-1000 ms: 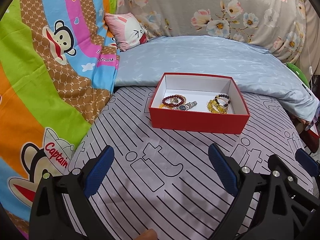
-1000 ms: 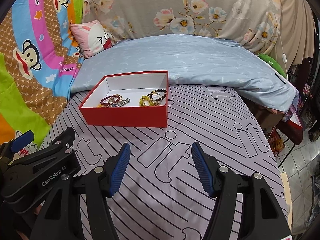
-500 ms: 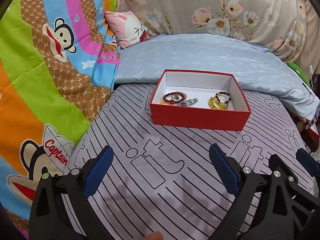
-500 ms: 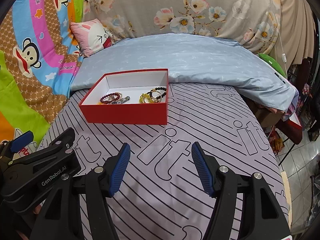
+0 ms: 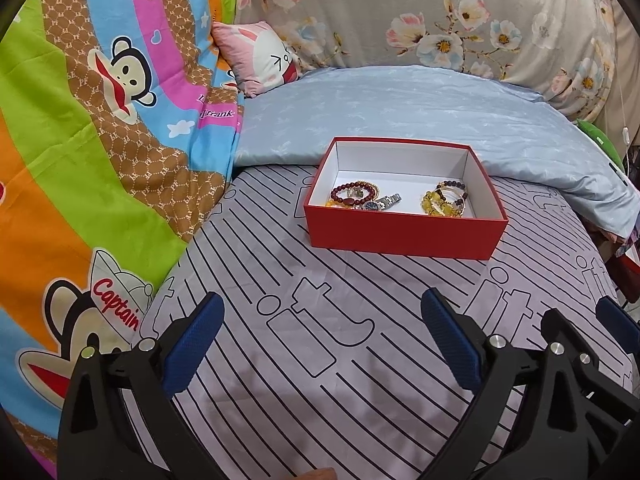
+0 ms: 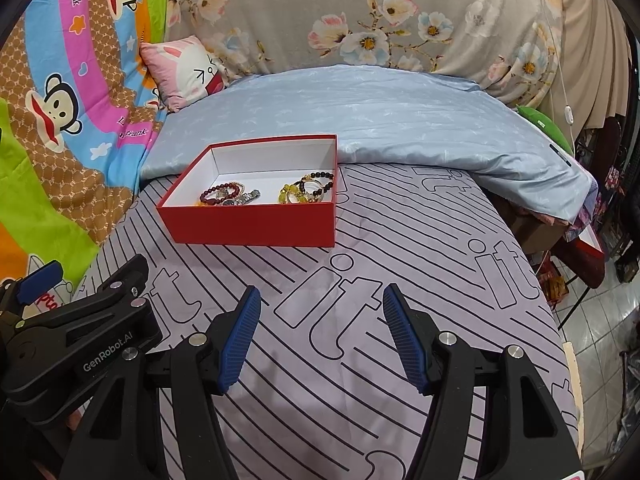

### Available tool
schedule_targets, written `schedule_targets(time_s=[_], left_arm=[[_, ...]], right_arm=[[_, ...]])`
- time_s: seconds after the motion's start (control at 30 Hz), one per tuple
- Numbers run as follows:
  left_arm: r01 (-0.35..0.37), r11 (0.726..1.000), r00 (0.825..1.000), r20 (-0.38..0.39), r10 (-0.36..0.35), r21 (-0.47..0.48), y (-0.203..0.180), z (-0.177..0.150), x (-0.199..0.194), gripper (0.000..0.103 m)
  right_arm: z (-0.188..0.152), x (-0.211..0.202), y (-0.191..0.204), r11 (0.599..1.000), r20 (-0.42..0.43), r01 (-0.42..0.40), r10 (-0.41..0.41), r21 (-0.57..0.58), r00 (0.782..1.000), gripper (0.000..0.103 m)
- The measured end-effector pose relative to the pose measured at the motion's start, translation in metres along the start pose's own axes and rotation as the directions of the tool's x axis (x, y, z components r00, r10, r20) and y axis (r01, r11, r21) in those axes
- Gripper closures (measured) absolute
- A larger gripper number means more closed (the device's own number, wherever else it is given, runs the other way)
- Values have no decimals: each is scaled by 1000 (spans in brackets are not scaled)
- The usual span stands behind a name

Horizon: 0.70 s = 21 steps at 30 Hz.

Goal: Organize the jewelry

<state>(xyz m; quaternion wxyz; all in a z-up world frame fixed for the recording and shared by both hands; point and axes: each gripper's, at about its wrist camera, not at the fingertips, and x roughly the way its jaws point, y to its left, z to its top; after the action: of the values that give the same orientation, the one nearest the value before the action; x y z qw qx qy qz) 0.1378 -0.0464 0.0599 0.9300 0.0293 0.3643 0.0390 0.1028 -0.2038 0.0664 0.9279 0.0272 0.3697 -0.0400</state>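
Observation:
A red box (image 5: 402, 236) with a white inside stands on the striped lilac bed sheet (image 5: 320, 340). It holds a dark red bead bracelet (image 5: 352, 196), a silver watch (image 5: 380, 203) and a heap of yellow and dark bead bracelets (image 5: 444, 200). The box also shows in the right wrist view (image 6: 252, 226), with the red bracelet (image 6: 220, 194) and the yellow heap (image 6: 306, 190). My left gripper (image 5: 322, 320) is open and empty, well short of the box. My right gripper (image 6: 320, 314) is open and empty, in front of the box's right corner.
A light blue duvet (image 5: 420, 116) lies behind the box. A cartoon monkey blanket (image 5: 80, 140) rises on the left, with a pink bunny cushion (image 5: 260, 56). Floral fabric (image 5: 440, 12) covers the back. The bed's right edge (image 6: 560, 320) drops to a tiled floor with clutter.
Both grippers have drawn back and up a little from the box. Both stay open and empty. The box and jewelry have not moved.

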Motion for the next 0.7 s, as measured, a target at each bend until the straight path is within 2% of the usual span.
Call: schedule_targets(time_s=[0.13, 0.5, 0.7], left_arm=[[9, 1000, 1000, -14, -9, -7, 2, -2, 4, 8], [-42, 999, 999, -12, 43, 17, -3, -6, 6, 8], [-45, 999, 999, -19, 45, 16, -3, -7, 8, 8]], right_arm=[[-1, 1, 0, 1000, -3, 0, 0, -1, 1000, 41], [-6, 5, 0, 1000, -12, -11, 11, -2, 1000, 40], [-6, 6, -1, 1000, -17, -10, 10, 1, 1000, 39]])
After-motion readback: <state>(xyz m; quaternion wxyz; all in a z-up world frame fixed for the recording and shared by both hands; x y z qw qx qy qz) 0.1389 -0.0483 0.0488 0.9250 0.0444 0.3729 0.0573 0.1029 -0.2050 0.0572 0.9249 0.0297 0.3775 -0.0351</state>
